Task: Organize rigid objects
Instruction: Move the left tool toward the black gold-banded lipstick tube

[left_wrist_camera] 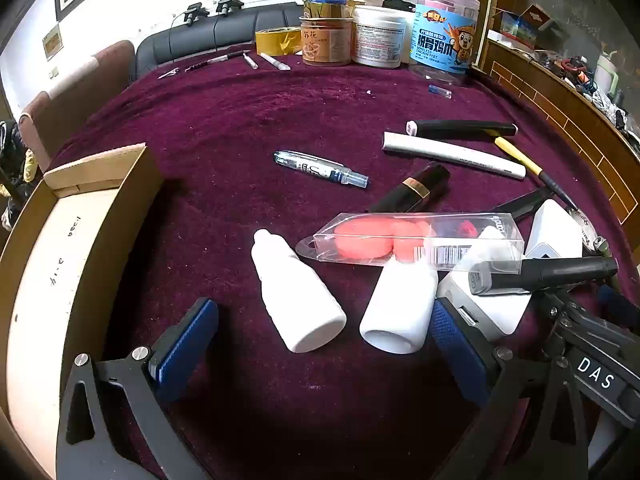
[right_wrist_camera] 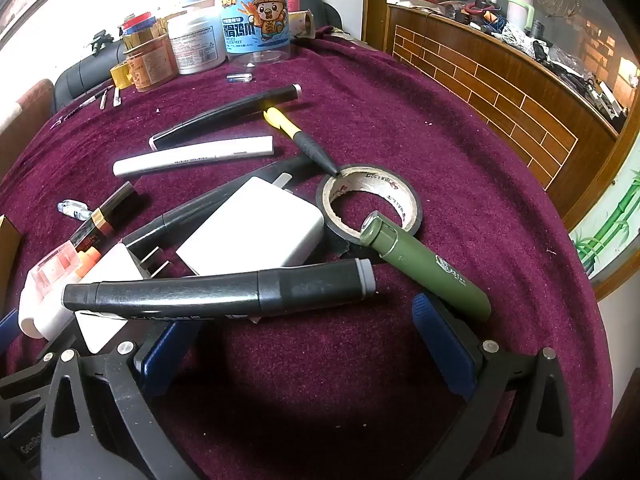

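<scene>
My left gripper (left_wrist_camera: 320,328) is open, its blue pads either side of two white dropper bottles (left_wrist_camera: 298,300) (left_wrist_camera: 400,308) lying on the purple cloth. A clear pack with pink pieces (left_wrist_camera: 404,240) rests across the second bottle. My right gripper (right_wrist_camera: 308,324) is open just behind a thick black marker (right_wrist_camera: 220,290) that lies across the pile. Near it lie a green tube (right_wrist_camera: 424,264), a black tape roll (right_wrist_camera: 370,200), a white charger (right_wrist_camera: 256,232), a white marker (right_wrist_camera: 192,156) and a yellow-black pen (right_wrist_camera: 300,136). An open cardboard box (left_wrist_camera: 60,248) stands at the left.
Jars and tubs (left_wrist_camera: 380,36) and a yellow tape roll (left_wrist_camera: 278,42) stand at the table's far edge, with small blades (left_wrist_camera: 256,60) beside them. A clear pen (left_wrist_camera: 320,168) and a black-gold lipstick (left_wrist_camera: 416,188) lie mid-table. A wooden counter (right_wrist_camera: 500,92) runs along the right.
</scene>
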Demonstrator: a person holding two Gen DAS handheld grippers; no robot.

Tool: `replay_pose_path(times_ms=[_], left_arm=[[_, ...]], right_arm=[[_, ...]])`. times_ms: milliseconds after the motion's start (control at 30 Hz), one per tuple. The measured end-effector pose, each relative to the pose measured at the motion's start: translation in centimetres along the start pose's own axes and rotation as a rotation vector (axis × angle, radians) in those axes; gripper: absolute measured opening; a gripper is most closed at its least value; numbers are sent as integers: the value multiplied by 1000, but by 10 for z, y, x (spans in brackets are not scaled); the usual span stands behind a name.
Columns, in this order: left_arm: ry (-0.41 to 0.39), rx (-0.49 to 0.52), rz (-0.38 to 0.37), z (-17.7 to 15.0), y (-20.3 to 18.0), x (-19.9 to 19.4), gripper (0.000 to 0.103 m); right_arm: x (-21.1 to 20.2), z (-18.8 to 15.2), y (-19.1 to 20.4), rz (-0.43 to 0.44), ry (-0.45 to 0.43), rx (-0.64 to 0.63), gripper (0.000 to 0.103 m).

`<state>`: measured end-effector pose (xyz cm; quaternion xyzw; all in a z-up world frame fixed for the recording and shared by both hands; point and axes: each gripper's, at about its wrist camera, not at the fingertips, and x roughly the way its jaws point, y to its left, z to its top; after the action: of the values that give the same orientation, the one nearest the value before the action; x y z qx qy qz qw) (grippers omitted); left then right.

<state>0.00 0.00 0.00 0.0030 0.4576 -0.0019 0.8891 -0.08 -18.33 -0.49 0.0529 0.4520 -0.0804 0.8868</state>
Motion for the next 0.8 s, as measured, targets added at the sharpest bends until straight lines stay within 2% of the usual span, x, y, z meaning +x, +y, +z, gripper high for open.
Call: replay_pose_path(times_ms=[667,800], left_arm=[[1,0,-2,0,0,0,102],[60,54,-48,0,3,-2,101]], right_arm=[[0,0,0,3,1,-2,103],[-6,4,-8,79,49,-95,103]])
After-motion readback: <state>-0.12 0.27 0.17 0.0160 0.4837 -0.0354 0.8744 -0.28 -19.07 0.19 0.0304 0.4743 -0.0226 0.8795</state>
